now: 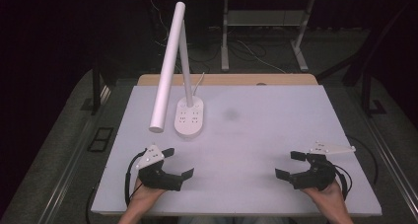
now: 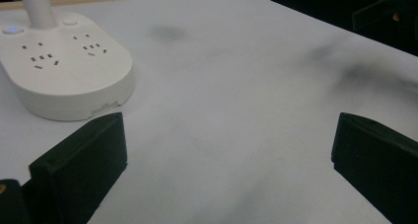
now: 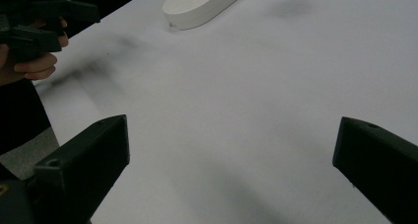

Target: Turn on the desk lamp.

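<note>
A white desk lamp stands at the back left of the white table (image 1: 256, 135). Its oval base (image 1: 189, 116) carries socket outlets, and its long tube head (image 1: 167, 66) slants down toward the table. My left gripper (image 1: 177, 164) rests near the front left edge, jaws open with nothing between them. In the left gripper view the lamp base (image 2: 64, 66) lies just beyond the left jaw. My right gripper (image 1: 291, 165) rests near the front right edge, also open and empty. The right gripper view has the lamp base (image 3: 204, 4) far off, plus the other hand (image 3: 32, 61) holding its gripper.
A faint grey smudge (image 1: 230, 114) marks the table's middle. A wooden strip (image 1: 226, 79) runs along the back edge. Beyond stand the legs of another desk (image 1: 226, 36) with loose cables on the floor. A grey three-cornered plate (image 1: 331, 148) tops the right gripper.
</note>
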The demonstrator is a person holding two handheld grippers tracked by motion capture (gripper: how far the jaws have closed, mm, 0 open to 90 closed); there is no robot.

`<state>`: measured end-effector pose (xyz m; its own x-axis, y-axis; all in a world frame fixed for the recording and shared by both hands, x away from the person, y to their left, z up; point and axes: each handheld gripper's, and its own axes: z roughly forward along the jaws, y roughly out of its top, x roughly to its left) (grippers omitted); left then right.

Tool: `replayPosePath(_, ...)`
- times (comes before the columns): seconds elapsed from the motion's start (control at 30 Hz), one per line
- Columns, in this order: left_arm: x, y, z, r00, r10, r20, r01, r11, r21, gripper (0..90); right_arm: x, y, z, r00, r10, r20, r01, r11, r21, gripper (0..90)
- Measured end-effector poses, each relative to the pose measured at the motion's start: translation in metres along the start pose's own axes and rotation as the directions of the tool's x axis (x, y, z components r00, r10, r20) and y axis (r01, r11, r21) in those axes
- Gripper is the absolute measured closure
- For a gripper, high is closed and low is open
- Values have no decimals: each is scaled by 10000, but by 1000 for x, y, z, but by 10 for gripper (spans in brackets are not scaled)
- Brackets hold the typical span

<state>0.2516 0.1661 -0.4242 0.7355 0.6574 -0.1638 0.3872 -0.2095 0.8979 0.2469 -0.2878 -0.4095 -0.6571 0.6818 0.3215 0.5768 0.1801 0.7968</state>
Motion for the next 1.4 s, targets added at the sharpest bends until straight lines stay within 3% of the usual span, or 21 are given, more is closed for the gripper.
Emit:
replayPosePath(0.37,-2,0,6,9994,35,330,-40,9999,140,0,-1,2,1,9999,126,5,-126,9994,334,4)
replayPosePath(0.57,-3,0,5,9994,128,315,-133,9998,160,0,-1,10,3,9999,133,-72,-130,9992,389,4)
replayPosePath(1.13,-2,0,3,9997,191,134,-192,9997,138,0,6,40,15,9981,-521,-315,545,9953,797,4)
replayPosePath(1.4,-1,0,2,9998,194,97,-195,9997,126,0,3,57,23,9970,-554,-538,603,9938,935,4)
